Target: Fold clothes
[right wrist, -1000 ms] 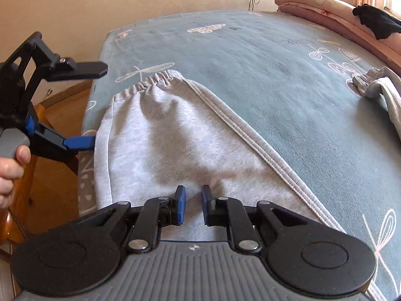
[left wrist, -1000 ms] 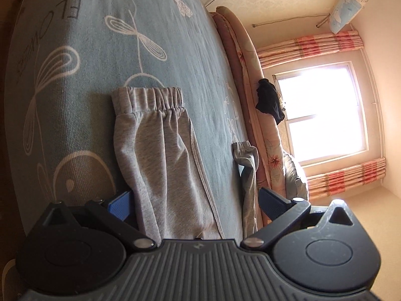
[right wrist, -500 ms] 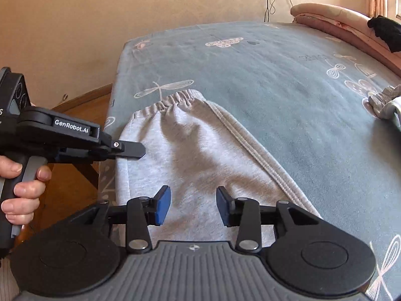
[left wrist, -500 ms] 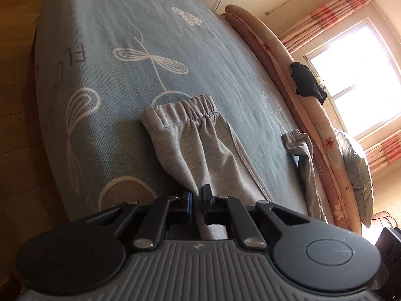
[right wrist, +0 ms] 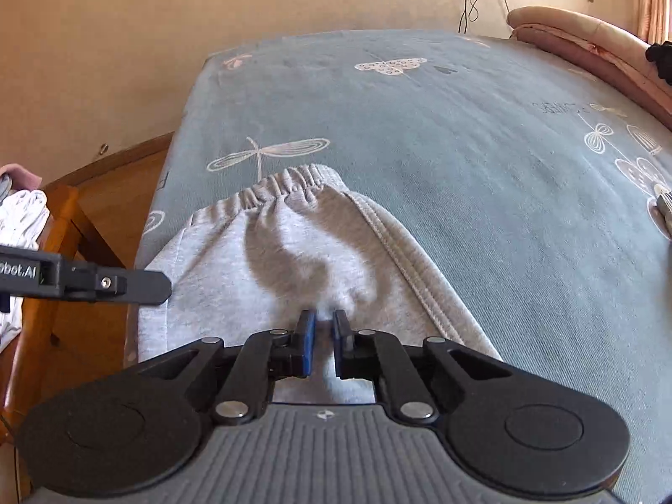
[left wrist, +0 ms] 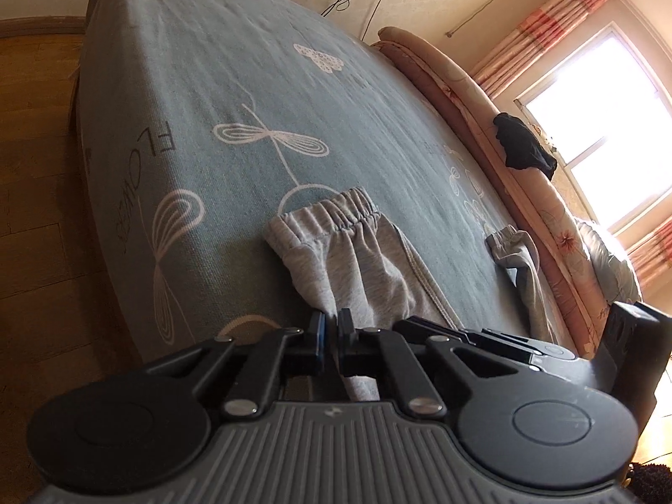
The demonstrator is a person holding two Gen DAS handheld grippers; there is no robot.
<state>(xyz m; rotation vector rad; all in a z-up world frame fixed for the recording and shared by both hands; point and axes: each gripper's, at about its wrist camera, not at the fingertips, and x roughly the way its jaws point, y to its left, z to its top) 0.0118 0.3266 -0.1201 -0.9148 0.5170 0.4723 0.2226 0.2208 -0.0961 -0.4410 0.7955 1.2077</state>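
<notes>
Grey sweatpants [left wrist: 361, 269] lie on the blue-green bed cover [left wrist: 235, 84], elastic waistband [left wrist: 336, 210] toward the far side. My left gripper [left wrist: 331, 327] is shut on the near left edge of the pants and lifts the cloth. In the right wrist view my right gripper [right wrist: 321, 329] is shut on a pinch of the grey pants [right wrist: 294, 252] near their middle; the cloth bunches up toward the fingers. The left gripper's black finger [right wrist: 126, 283] shows at the left of that view. One trouser leg end [left wrist: 516, 252] lies further right on the bed.
The bed's near edge drops to wooden floor [left wrist: 38, 210] on the left. A padded headboard [left wrist: 483, 126] with a black garment [left wrist: 521, 147] runs along the far side under a window. A wooden chair with white clothes [right wrist: 21, 218] stands left of the bed.
My left gripper went from wide open to shut on the pants' edge and rose. My right gripper opened, then shut again on the cloth. The pants have bunched and pulled up.
</notes>
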